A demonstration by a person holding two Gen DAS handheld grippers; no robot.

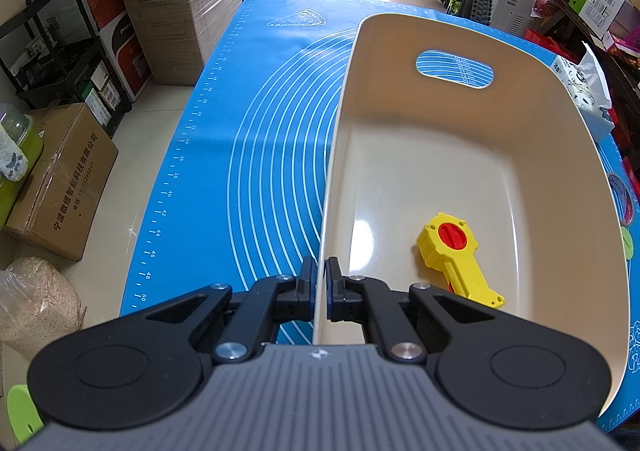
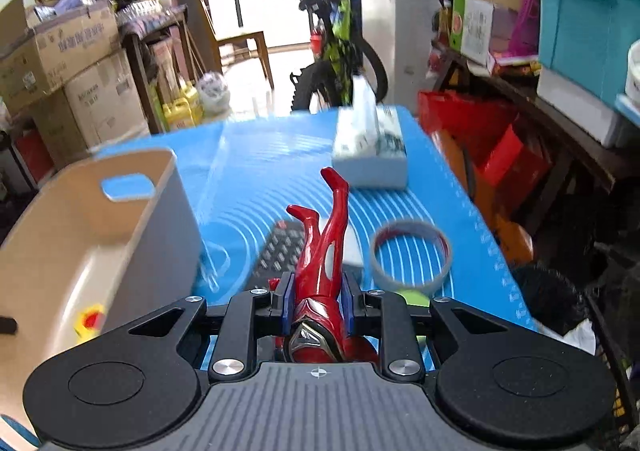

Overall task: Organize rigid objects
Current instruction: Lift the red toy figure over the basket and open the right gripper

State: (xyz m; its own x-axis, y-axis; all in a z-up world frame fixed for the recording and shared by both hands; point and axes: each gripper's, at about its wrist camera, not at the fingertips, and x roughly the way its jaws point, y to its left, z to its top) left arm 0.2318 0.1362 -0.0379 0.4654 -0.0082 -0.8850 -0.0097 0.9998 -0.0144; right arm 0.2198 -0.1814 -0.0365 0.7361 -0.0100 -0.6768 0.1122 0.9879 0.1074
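The left gripper (image 1: 323, 271) pinches the bin (image 1: 460, 155) wall to steady it on the table (image 1: 260, 131), while the right gripper (image 2: 318, 287), fingers clamped on the figure (image 2: 324, 251), holds it off the table, likely bound for the bin.

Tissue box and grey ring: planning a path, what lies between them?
Bare blue mat between tissue box and grey ring, per right wrist view.
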